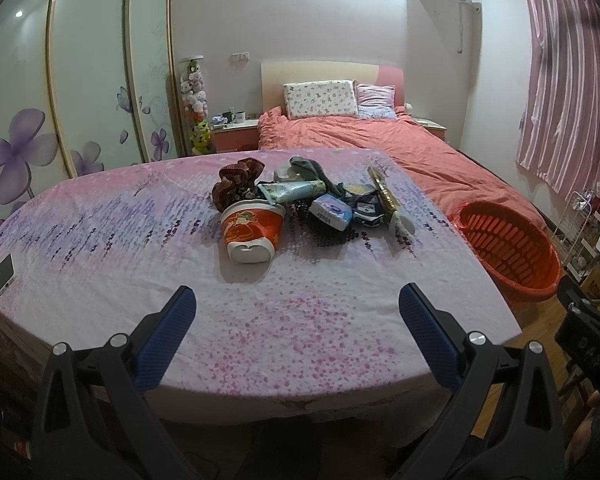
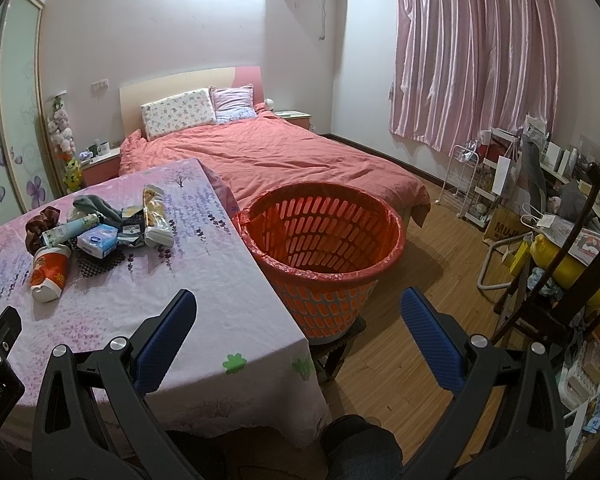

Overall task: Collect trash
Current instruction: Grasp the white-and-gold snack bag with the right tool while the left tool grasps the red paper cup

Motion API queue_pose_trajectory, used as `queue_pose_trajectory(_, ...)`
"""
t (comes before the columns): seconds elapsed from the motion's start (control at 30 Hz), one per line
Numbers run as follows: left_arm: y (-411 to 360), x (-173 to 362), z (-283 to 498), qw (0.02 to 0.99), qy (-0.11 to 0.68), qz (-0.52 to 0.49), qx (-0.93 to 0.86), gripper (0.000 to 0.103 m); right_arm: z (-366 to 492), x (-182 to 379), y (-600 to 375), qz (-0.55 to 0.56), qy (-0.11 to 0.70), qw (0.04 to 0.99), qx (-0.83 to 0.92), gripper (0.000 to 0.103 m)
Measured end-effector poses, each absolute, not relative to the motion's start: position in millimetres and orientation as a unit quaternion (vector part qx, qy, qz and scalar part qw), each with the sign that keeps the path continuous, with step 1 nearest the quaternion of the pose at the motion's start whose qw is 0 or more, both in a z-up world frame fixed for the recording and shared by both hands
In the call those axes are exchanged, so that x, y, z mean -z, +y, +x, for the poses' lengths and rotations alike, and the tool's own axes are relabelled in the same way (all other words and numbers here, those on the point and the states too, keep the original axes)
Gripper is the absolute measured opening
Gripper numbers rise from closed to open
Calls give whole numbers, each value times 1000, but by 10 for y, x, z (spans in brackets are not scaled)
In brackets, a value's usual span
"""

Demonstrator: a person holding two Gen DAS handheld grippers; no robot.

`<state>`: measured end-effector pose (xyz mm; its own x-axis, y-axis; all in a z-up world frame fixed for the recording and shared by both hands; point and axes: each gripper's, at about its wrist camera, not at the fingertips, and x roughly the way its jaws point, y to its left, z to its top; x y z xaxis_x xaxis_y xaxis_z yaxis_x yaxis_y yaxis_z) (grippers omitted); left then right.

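A heap of trash lies mid-table: a red and white paper cup on its side, a blue tissue pack, a green tube, a dark snack bag, a gold wrapper and a brown scrunchie. An orange slatted basket stands off the table's right edge. My left gripper hangs open over the near table, short of the cup. My right gripper is open above the table's right corner, in front of the basket. Both are empty.
A pink floral cloth covers the table. A phone lies at its left edge. Behind are a bed with an orange cover, and wardrobe doors at left. A cluttered chair and racks crowd the right; wooden floor lies between.
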<state>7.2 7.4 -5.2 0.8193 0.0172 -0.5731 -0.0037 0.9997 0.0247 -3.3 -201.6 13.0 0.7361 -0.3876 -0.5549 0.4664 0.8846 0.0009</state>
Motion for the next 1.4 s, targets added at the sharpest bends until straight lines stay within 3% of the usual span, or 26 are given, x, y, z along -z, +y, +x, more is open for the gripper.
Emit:
queue_pose_trajectory(0.37, 515, 272, 526, 944, 327, -16, -35, 99, 359, -20, -1976, 55, 293, 940, 165, 101)
queue_pose_trajectory(0.67, 860, 387, 1062, 937, 344, -34, -44, 99, 956, 17, -2002, 113, 340, 931, 74, 101)
queue_pose_trajectory(1.17, 753, 646, 1864, 921, 387, -29, -8, 95, 2020, 244, -1775, 127, 403, 906, -11, 66)
queue_pose_trajectory(1.23, 753, 683, 1921, 919, 393, -28, -9, 94, 2097, 299, -1769, 129, 416, 900, -13, 56)
queue_pose_trajectory(1.4, 780, 780, 2023, 912, 408, -31, -7, 88, 2141, 378, -1821, 142, 429, 892, -12, 50)
